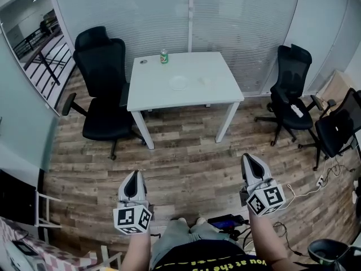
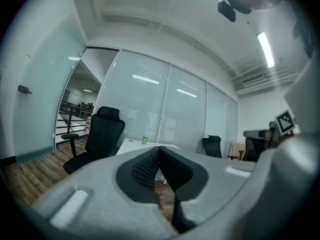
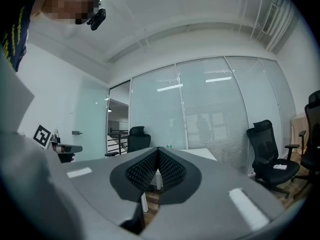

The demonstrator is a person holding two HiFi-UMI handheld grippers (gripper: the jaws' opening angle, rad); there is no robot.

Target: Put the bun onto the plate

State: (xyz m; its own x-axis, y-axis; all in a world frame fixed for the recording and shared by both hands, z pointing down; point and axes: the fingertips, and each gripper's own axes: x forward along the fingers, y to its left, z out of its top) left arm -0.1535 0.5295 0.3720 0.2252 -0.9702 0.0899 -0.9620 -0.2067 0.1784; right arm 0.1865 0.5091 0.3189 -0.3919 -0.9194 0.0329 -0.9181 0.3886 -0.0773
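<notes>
Both the left hand-held gripper [image 1: 134, 176] and the right hand-held gripper [image 1: 247, 160] are pressed together, empty and level, well apart from the white desk [image 1: 155, 92]. The pale item judged to be the bun [image 1: 203, 81] lies on the desk just right of the plate [image 1: 179, 83] in the head view. Approach the desk first, spread one hand-held gripper before reaching the bun, then pinch lightly to avoid crushing. The green can [image 1: 164, 56] label is too small to read, and the yellow print on the shirt [image 1: 225, 261] is cut off.
</notes>
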